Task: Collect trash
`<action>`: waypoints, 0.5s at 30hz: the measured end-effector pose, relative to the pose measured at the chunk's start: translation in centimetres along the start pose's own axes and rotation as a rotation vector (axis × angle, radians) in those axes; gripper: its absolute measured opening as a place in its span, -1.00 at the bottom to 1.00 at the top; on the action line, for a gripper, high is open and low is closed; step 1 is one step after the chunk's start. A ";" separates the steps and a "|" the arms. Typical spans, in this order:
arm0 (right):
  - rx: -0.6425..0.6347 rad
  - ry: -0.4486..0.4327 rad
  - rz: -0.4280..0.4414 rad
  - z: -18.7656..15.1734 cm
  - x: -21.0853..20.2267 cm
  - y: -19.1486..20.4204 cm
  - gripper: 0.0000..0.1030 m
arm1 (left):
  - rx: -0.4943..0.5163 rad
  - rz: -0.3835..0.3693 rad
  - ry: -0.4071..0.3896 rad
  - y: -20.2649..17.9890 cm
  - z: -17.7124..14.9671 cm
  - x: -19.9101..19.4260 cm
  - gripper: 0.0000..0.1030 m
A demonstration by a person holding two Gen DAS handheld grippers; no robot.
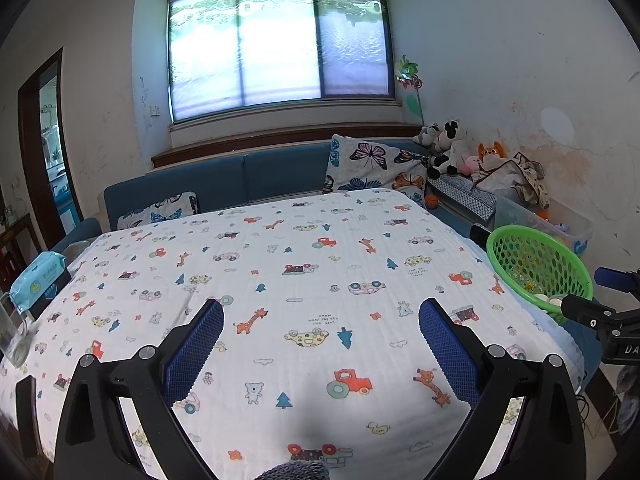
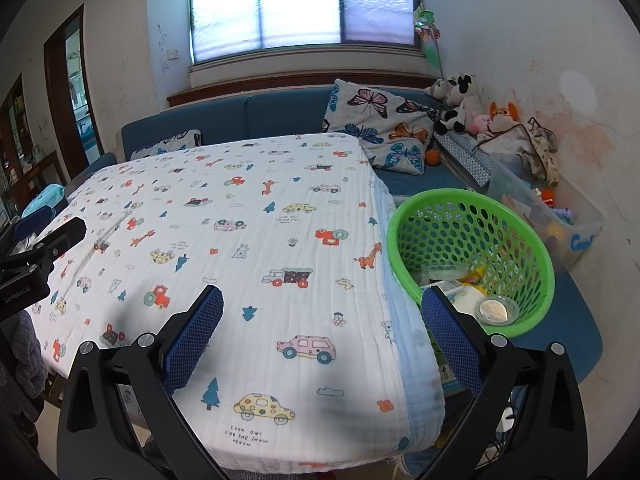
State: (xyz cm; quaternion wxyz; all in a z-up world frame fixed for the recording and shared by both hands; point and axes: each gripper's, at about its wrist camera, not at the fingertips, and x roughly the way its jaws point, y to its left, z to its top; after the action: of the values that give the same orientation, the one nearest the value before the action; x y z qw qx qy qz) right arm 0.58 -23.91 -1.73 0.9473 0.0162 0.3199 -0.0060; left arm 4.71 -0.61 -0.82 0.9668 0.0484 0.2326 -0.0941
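A green perforated basket (image 2: 516, 224) stands just off the table's right edge on a blue seat. It holds trash: a clear lidded cup (image 2: 497, 310), a white container and wrappers. It also shows in the left wrist view (image 1: 520, 248). My left gripper (image 1: 322, 320) is open and empty above the patterned tablecloth (image 1: 280, 272). My right gripper (image 2: 322, 308) is open and empty over the table's right part, its right finger beside the basket. The right gripper shows from the side in the left wrist view (image 1: 592, 312), the left one in the right wrist view (image 2: 48, 236).
A wet-wipes pack (image 1: 38, 276) and a clear glass (image 1: 12, 332) sit at the table's left edge. A blue sofa (image 1: 240, 180) with butterfly pillows (image 1: 376, 164) is behind the table. Plush toys (image 1: 448, 144) and a clear toy bin (image 2: 552, 208) are at the right.
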 end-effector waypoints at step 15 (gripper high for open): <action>0.000 0.002 0.000 -0.2 0.2 0.1 0.92 | -0.001 -0.002 0.000 -0.1 -0.1 0.1 0.84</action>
State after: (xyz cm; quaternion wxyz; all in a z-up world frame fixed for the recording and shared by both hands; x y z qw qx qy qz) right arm 0.61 -23.83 -2.01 0.9469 0.0161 0.3210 -0.0059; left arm 4.67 -0.73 -0.98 0.9668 0.0475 0.2327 -0.0948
